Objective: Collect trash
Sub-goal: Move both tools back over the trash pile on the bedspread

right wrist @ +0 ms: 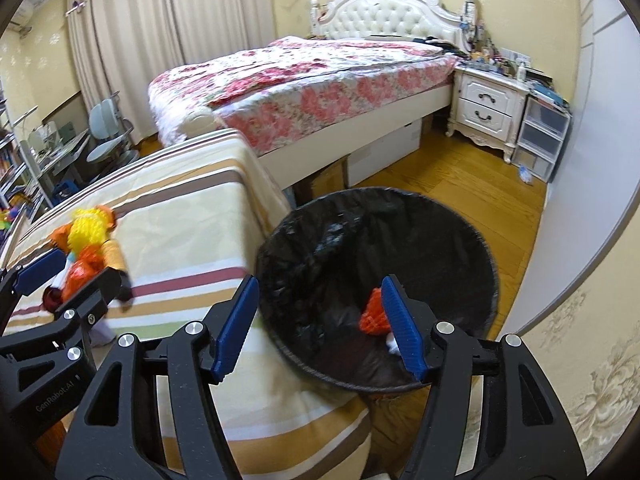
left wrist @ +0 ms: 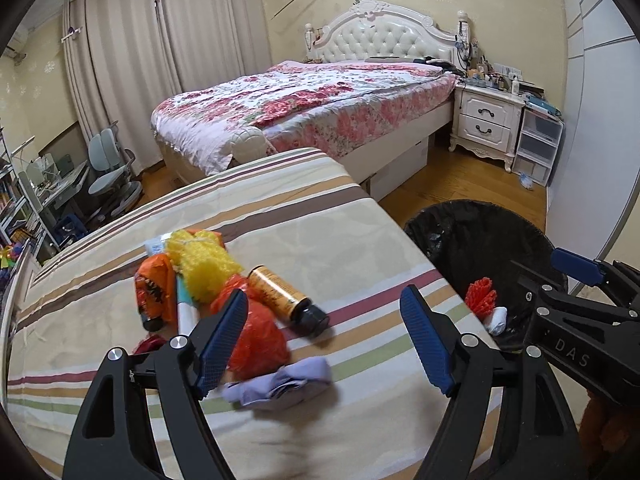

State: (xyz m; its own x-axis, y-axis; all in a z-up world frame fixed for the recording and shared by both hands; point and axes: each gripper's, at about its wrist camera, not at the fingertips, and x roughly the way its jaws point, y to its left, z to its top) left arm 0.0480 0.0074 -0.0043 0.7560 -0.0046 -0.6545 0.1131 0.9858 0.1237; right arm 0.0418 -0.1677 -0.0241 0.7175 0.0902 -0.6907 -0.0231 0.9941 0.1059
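Note:
A pile of trash lies on the striped table: yellow foam netting, an orange wrapper, an orange bottle with a black cap, a red plastic bag and a lilac crumpled cloth. My left gripper is open just above the red bag and lilac cloth, holding nothing. The black-lined bin stands right of the table and holds red netting and a white scrap. My right gripper is open and empty over the bin's near rim.
A bed with a floral quilt stands behind the table. A white nightstand and clear drawers are at the far right. A desk and chairs stand at the left. Wood floor lies around the bin.

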